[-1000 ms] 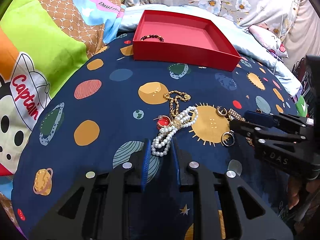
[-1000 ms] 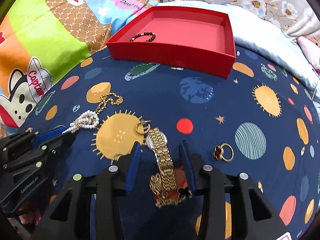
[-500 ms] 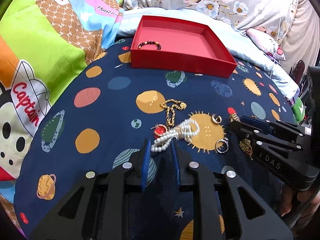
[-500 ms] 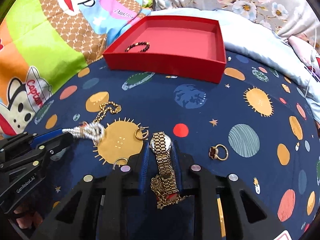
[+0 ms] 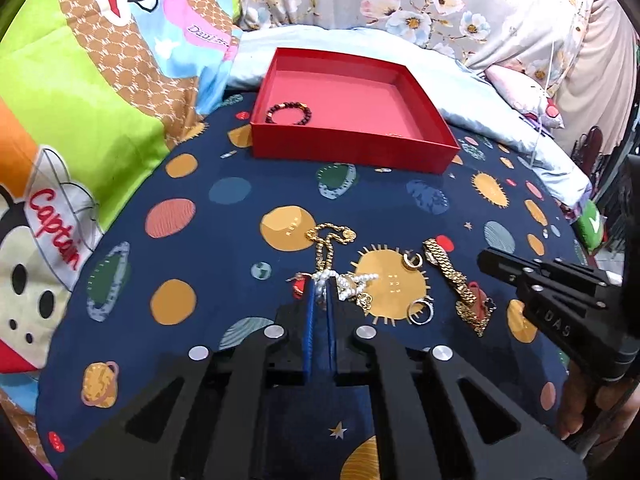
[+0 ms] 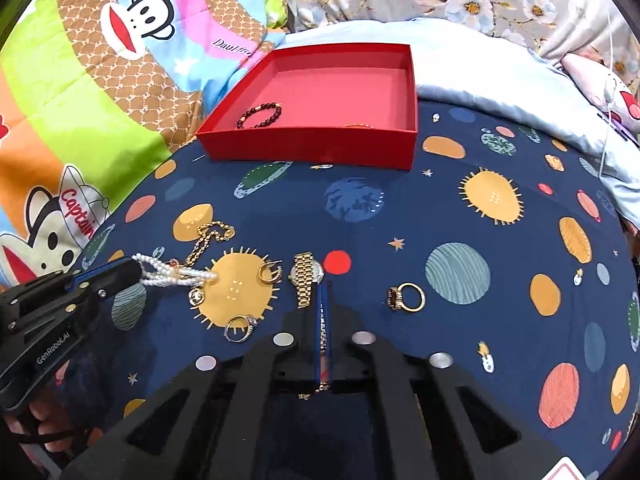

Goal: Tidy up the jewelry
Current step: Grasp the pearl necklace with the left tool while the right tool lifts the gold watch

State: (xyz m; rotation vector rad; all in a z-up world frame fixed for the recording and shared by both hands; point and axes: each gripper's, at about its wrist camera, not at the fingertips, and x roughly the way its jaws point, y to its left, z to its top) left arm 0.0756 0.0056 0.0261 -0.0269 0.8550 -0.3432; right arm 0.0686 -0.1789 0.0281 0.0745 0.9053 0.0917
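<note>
My left gripper [image 5: 320,285] has its blue pads closing tight on one end of the white pearl necklace [image 5: 352,283], which trails right over a gold chain [image 5: 331,240]. In the right wrist view the left gripper [image 6: 134,271] holds the pearl necklace [image 6: 176,275] at the left. The jaws of my right gripper [image 6: 323,289] are closing onto the band of the gold watch [image 6: 305,280]; a thin strip of band shows between the pads. Farther back lies the red box [image 6: 304,148] with a dark bead bracelet [image 6: 260,114] inside.
On the navy planet-print cloth [image 6: 400,216] lie a gold hoop [image 6: 270,274], a silver ring [image 6: 240,326] and a gold ring with a red stone [image 6: 406,298]. A cartoon quilt [image 5: 80,100] rises at the left, pale floral bedding behind. A person's fingers show under each gripper.
Both grippers went from open around their pieces to shut on them. The pearl strand is bunched and pulled towards the left gripper. The right gripper has lifted slightly with the watch.
</note>
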